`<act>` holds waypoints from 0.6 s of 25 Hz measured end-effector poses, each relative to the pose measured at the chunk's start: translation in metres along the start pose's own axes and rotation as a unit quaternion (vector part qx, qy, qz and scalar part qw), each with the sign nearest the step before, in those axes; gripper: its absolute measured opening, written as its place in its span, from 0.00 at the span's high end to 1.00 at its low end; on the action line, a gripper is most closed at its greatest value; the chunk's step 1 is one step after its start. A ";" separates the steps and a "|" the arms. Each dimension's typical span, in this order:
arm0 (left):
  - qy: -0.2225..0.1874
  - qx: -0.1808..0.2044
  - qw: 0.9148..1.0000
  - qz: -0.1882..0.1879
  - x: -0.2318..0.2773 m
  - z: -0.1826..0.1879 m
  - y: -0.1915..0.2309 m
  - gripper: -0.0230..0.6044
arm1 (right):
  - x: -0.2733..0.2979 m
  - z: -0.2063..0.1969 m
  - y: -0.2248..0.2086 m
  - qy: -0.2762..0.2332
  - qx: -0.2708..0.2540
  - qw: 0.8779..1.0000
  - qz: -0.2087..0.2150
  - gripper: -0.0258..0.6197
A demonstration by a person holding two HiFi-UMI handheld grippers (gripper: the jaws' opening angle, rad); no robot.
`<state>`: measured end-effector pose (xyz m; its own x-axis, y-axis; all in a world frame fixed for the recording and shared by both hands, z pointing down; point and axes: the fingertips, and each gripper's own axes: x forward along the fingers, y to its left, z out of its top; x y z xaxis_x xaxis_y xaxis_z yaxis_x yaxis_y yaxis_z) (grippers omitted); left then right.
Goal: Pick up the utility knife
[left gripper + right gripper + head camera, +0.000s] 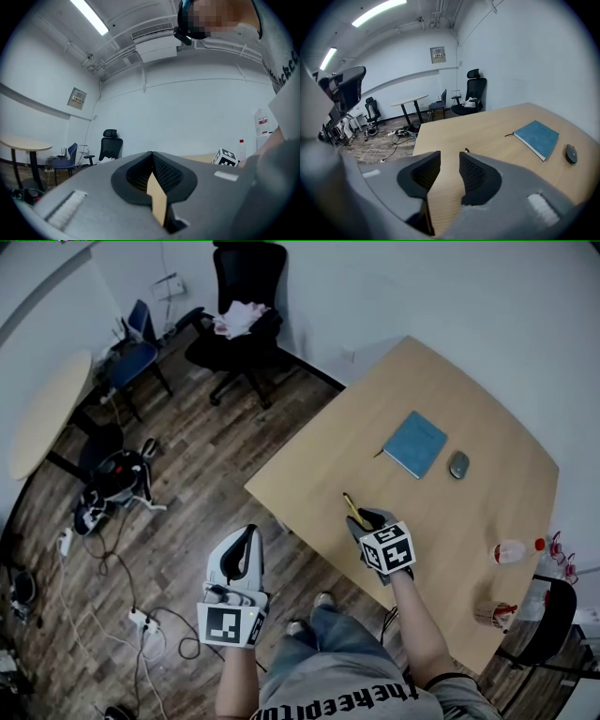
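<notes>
Seeing my right gripper [450, 161] empty and barely parted, I fear shoving the utility knife [353, 509] aside; left gripper [152, 164] closed

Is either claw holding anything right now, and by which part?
Nothing is held. Right claw is open over the table, the utility knife beside it ungripped; left claw is shut, empty.

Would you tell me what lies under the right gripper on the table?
A yellow utility knife pokes out from beneath the right gripper, on the table. Its near end is covered by the gripper, whose jaws stand apart.
</notes>
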<state>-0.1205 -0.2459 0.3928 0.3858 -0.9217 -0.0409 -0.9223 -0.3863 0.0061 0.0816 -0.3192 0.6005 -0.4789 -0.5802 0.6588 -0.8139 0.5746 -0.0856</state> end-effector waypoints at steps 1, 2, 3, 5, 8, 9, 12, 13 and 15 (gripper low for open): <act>0.001 0.000 1.000 0.002 0.001 0.000 0.001 0.94 | 0.003 -0.002 -0.001 0.006 -0.001 1.000 0.001 0.76; 0.003 0.000 1.000 0.003 0.001 -0.001 0.002 0.94 | 0.006 -0.004 -0.002 0.012 -0.003 1.000 0.002 0.75; 0.004 0.000 1.000 0.005 0.002 -0.001 0.003 0.94 | 0.008 -0.006 -0.003 0.017 -0.004 1.000 0.003 0.75; 0.005 0.000 1.000 0.009 0.003 -0.002 0.004 0.94 | 0.013 -0.010 -0.006 0.028 -0.005 1.000 0.004 0.74; 0.005 -0.001 1.000 0.014 0.005 -0.005 0.007 0.94 | 0.020 -0.016 -0.008 0.043 -0.007 0.999 0.007 0.73; 0.003 -0.002 1.000 0.015 0.005 -0.006 0.007 0.94 | 0.022 -0.018 -0.009 0.047 -0.009 0.999 0.008 0.73; 0.011 -0.001 1.000 0.023 0.005 -0.008 0.010 0.94 | 0.029 -0.023 -0.013 0.056 -0.010 0.998 0.006 0.73; 0.013 -0.001 1.000 0.026 0.005 -0.008 0.012 0.94 | 0.031 -0.024 -0.014 0.059 -0.008 0.998 0.005 0.73; 0.015 0.000 0.999 0.032 0.005 -0.009 0.014 0.94 | 0.036 -0.026 -0.018 0.063 -0.004 0.998 0.002 0.73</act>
<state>-0.1318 -0.2562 0.4018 0.3273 -0.9449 -0.0095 -0.9448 -0.3274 0.0085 0.0880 -0.3355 0.6448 -0.4361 -0.5009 0.7476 -0.8095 0.5812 -0.0828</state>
